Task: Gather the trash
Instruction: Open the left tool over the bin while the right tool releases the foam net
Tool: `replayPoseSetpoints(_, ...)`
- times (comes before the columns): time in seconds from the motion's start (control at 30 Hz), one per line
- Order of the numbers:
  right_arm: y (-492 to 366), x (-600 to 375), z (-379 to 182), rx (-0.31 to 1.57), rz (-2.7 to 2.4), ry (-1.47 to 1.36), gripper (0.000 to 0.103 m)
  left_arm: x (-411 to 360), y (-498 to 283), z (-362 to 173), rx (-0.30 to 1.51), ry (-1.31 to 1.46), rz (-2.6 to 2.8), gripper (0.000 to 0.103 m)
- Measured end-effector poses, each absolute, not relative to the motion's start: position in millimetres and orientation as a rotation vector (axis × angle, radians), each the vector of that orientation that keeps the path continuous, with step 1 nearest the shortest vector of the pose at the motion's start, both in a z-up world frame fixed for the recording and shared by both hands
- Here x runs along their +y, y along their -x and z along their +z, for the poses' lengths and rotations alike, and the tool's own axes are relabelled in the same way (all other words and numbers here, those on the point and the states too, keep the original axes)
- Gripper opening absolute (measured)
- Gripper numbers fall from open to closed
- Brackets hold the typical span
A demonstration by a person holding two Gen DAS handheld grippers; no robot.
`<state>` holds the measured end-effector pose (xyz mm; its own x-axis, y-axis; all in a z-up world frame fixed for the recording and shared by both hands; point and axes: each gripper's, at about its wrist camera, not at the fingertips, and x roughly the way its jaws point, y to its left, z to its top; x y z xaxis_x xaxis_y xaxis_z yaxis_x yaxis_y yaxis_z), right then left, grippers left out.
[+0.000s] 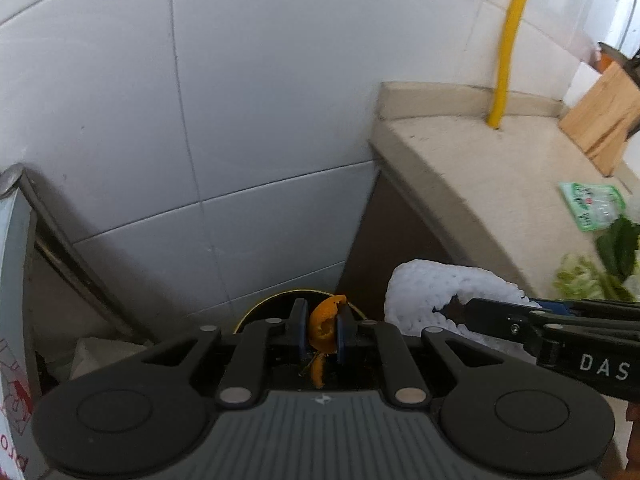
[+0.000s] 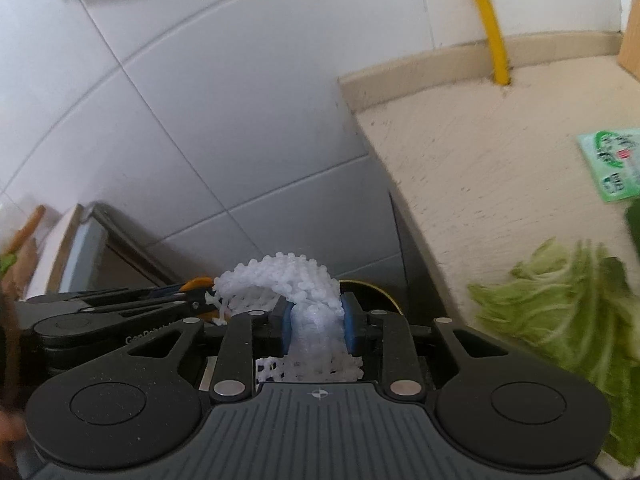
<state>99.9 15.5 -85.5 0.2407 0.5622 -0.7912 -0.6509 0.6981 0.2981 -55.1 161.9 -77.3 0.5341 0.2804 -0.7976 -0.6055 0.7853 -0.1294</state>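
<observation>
Nearest the left wrist camera, the left gripper (image 1: 323, 330) has its blue-padded jaws nearly together, pinching a curled piece of orange peel (image 1: 325, 326); a second strip of the peel hangs below the pads toward the gripper body. In the right wrist view the right gripper (image 2: 316, 326) clamps a white foam fruit net (image 2: 298, 292) between its blue pads, the mesh bunched at the pinch, arching up over the left pad and spilling out underneath. The two tools sit side by side: the right one enters the left view from the right edge with the net (image 1: 436, 292) at its tip, and the left one shows at the left of the right view with a bit of orange at its end.

Just beyond both sets of fingertips lies the dark round mouth of a black bin with a thin yellow rim (image 1: 276, 300), standing on the floor in the corner between the wall and the counter's side; only part of its rim (image 2: 378, 288) shows past the net in the right view.

To the right runs a beige speckled stone countertop (image 2: 472, 168). On it lie pale green cabbage leaves (image 2: 568, 300) and a green-and-white printed plastic packet (image 2: 612, 168). Further back a yellow pipe (image 1: 508, 52) rises from the counter against the grey-white tiled wall (image 1: 260, 100), and a light wooden board (image 1: 604, 120) leans at the far right.
</observation>
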Motion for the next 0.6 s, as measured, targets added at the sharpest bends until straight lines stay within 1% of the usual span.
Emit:
replayPoseSetpoints(0.03, -101.7, 19.1, -89.9, 1.049, 0.831, 0.099, 0.033, 163.8, 53.7, -80.1, 0.866, 0.417, 0.549, 0.012)
replayPoseSetpoints(0.07, -103.9, 22.0, -94.2, 1.062, 0.827, 0.098, 0.036, 164.8, 54.1, -82.1, 0.873, 0.416, 0.553, 0.013)
replayPoseSetpoints(0.1, -106.3, 24.1, -98.1, 1.069, 0.823, 0.096, 0.037, 166.7, 52.9, -84.9, 0.883, 0.416, 0.558, 0.014)
replayPoseSetpoints(0.17, -109.4, 29.2, -104.2, 1.077, 0.819, 0.097, 0.038, 169.6, 51.1, -88.7, 0.893, 0.416, 0.564, 0.016)
replayPoseSetpoints(0.27, -112.7, 38.5, -114.0, 1.100, 0.831, 0.102, 0.043, 173.0, 49.0, -93.6, 0.908, 0.416, 0.571, 0.024)
replayPoseSetpoints(0.3, -114.1, 41.8, -117.6, 1.111, 0.830, 0.105, 0.046, 174.4, 47.9, -95.1, 0.912, 0.415, 0.573, 0.030)
replayPoseSetpoints(0.33, -113.7, 44.3, -120.7, 1.114, 0.825, 0.113, 0.046, 175.4, 46.7, -96.3, 0.916, 0.411, 0.576, 0.034)
replayPoseSetpoints(0.53, -113.1, 53.1, -133.0, 1.136, 0.809, 0.123, 0.046, 177.5, 48.2, -97.6, 0.921, 0.402, 0.594, 0.036)
replayPoseSetpoints(0.6, -114.4, 56.7, -137.1, 1.141, 0.806, 0.126, 0.048, 177.6, 49.9, -96.0, 0.916, 0.407, 0.601, 0.036)
